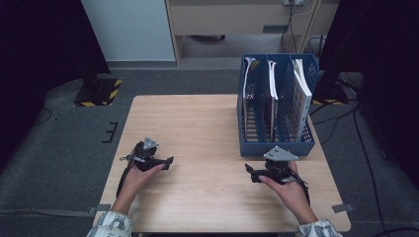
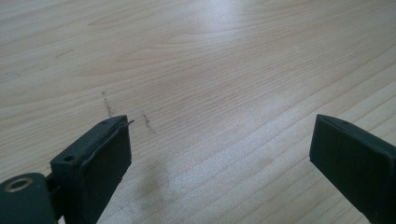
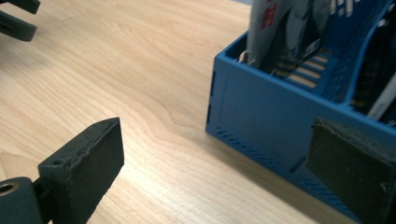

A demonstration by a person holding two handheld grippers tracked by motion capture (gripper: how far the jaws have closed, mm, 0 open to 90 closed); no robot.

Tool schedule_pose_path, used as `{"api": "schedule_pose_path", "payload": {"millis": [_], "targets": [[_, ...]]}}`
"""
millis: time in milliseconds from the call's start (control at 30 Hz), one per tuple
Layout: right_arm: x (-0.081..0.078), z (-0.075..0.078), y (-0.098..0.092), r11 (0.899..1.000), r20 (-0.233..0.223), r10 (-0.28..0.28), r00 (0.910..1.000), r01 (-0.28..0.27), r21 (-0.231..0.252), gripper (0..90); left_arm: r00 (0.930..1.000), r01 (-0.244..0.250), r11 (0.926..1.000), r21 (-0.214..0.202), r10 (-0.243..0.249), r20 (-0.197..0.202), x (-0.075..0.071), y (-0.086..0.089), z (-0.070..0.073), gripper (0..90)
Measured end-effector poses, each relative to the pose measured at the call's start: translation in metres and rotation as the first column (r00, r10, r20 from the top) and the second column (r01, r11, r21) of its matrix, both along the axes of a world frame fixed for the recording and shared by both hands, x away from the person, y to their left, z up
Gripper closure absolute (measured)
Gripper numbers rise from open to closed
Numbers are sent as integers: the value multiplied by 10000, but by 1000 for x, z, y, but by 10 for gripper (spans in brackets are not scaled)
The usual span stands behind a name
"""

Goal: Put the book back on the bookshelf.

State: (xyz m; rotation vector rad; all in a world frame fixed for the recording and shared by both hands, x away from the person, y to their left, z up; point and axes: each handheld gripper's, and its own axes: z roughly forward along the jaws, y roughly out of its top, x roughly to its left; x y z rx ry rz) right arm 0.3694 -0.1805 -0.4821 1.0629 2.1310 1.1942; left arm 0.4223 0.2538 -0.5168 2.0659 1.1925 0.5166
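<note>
Both hand-held grippers idle with jaws spread and empty: left gripper [image 1: 168, 161] low over the bare light-wood table [image 1: 207, 123], right gripper [image 1: 249, 171] just beside the front wall of the blue plastic three-slot file rack [image 1: 276, 147] holding upright books.

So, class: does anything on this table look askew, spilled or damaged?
Nothing stands out. The blue rack sits square on the table, its books standing in their slots. Both grippers, left and right, are open. The left gripper view shows faint scuffs on the wood.
</note>
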Motion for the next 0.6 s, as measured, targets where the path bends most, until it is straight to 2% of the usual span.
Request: {"api": "schedule_pose_path", "payload": {"millis": [133, 367, 600], "targets": [[0, -6, 5, 9997, -275, 220, 9994, -223, -115, 44, 9997, 40, 9998, 214, -35, -237, 1, -3, -5, 46], [1, -12, 12, 9985, -488, 460, 9978, -473, -261, 46, 9994, 13, 9994, 337, -2, -349, 1, -5, -8, 42], [1, -21, 23, 9950, -953, 814, 9921, -865, -504, 50, 9982, -55, 9986, 529, 86, -588, 2, -6, -13, 39]]}}
